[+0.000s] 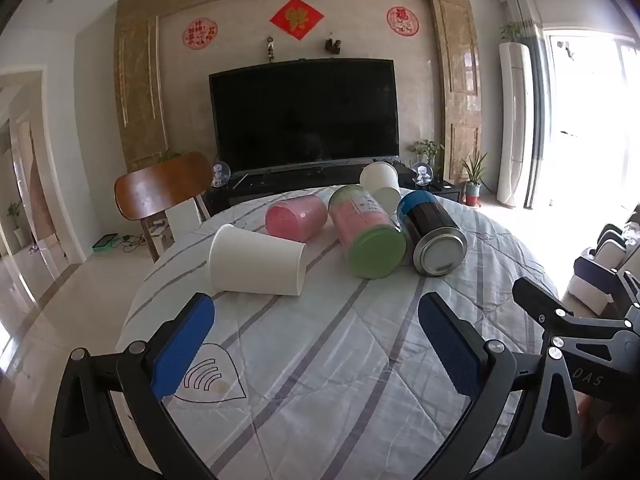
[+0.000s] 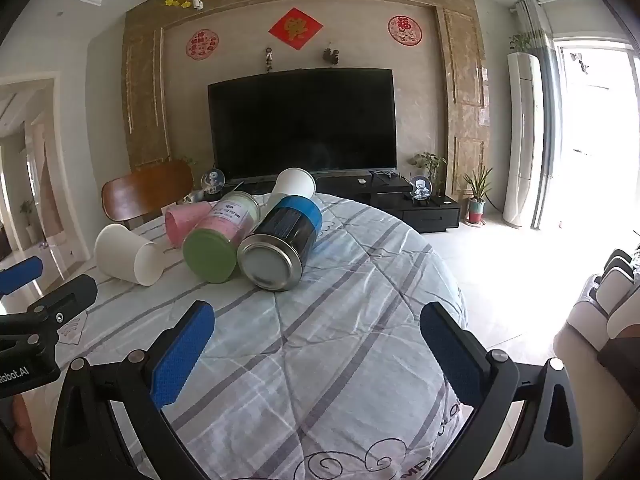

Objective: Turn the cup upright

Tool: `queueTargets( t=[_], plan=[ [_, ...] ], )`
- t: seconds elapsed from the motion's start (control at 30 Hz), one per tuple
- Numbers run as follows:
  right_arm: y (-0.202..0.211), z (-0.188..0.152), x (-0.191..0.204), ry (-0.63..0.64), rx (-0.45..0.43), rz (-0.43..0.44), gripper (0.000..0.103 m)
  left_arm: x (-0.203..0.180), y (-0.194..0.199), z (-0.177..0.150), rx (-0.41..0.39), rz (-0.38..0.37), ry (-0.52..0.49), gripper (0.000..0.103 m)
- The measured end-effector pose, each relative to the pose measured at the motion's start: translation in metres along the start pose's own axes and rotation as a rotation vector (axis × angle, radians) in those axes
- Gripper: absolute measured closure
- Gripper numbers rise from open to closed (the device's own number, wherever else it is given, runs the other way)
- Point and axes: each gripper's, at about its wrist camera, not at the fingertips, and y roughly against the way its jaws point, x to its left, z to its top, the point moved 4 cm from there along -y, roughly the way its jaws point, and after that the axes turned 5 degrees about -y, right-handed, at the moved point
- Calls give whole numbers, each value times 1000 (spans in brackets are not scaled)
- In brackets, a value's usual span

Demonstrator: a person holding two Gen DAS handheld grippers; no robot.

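Table: a round table under a grey-striped white quilted cloth (image 1: 320,360) carried every item, all lying on their sides.
Black tin: one black cylindrical metal tin with a blue band and silver lid (image 1: 434,236) lay right of centre, lid toward the cameras, touching the jar beside it.
Green-lidded jar: one clear jar of pink contents with a green lid (image 1: 366,232) lay at the middle, lid end facing the cameras.
Near cup: a white paper cup (image 1: 256,260) lay closest to the left gripper, its long axis running left to right, closed base to the left and open rim to the right.
Pink cup: one pink speckled plastic cup (image 1: 296,216) lay just behind the near cup.
Far cup: a second white paper cup (image 1: 380,186) lay behind the tin and jar, at the far edge.
Count: two white cups, one pink cup, one jar, one tin.
Left gripper: the left gripper (image 1: 316,344) hovered with blue pads spread wide and nothing between them; the near cup sat ahead and slightly left of its fingers.
Right gripper: the right gripper (image 2: 318,344) was likewise spread wide and empty, facing the tin.
Nearer hand: judged the left, for the near cup.
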Motion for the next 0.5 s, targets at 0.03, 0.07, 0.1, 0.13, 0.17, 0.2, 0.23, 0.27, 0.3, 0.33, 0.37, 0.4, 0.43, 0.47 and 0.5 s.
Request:
queueTargets(
  t=[0.03, 0.07, 0.1, 0.13, 0.17, 0.2, 0.23, 0.27, 0.3, 0.33, 0.37, 0.4, 0.43, 0.47, 0.5],
  plan=[
    [0, 0, 0, -4, -4, 2, 0, 0, 1, 0, 0, 0, 1, 0],
    [0, 0, -1, -1, 0, -1, 0, 0, 0, 0, 12, -1, -3, 0],
    [0, 0, -1, -2, 0, 0, 0, 0, 0, 0, 13, -2, -4, 0],
    [0, 0, -1, -3, -1, 1, 0, 0, -1, -1, 12, -3, -6, 0],
    [0, 0, -1, -3, -1, 1, 0, 1, 0, -1, 11, -3, -7, 0],
    [0, 0, -2, -2, -1, 1, 0, 1, 2, -1, 11, -1, -8, 0],
    [-1, 0, -2, -2, 0, 1, 0, 1, 1, -1, 13, -2, -8, 0],
    [-1, 0, -2, -2, 1, 0, 0, 1, -1, -1, 20, -3, -9, 0],
    [-1, 0, -3, -3, 2, 1, 0, 1, 0, -1, 21, -3, -10, 0],
    [-1, -1, -2, -3, 3, 2, 0, 0, -1, -1, 19, -2, -11, 0],
    [-1, -1, -1, -3, 2, 3, 0, 0, -1, -1, 22, -1, -12, 0],
    [-1, -2, 0, -2, 3, 2, 0, 0, -1, -1, 22, -3, -10, 0],
    [-1, -3, 1, -1, 5, 3, 0, -1, -1, 0, 22, 0, -14, 0],
    [-1, -4, 3, 0, 5, 3, 0, -1, -1, 0, 23, 2, -14, 0],
    [-1, 0, -2, -6, 1, 0, 0, -1, 0, 0, 24, 3, -12, 0]
  ],
)
